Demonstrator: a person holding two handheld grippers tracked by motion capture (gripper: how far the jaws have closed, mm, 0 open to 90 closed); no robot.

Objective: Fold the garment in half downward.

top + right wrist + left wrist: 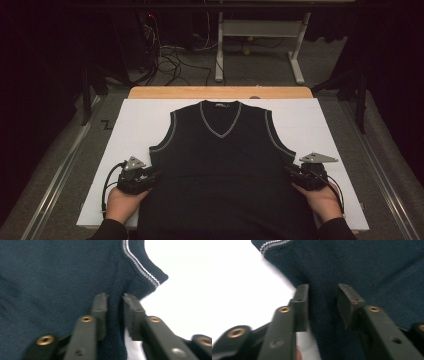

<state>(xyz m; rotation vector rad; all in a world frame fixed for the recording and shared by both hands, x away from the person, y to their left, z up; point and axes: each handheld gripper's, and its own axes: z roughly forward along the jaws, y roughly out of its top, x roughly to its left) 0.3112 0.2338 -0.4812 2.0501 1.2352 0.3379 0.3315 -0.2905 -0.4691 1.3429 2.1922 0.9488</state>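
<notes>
Dark knitted cloth for the vest (220, 165), matt and finely ribbed, with smooth pale striped trim (270, 244) at armholes and neck. Matt black plastic on the left claw (323, 307) and right claw (115, 315), slightly grainy, set with shiny brass-coloured metal inserts (86, 319); dull grey metal plates on top. Smooth matt white sheet (135, 125), paper-like, over a bench (150, 92) of pale, lightly glossy wood.
</notes>
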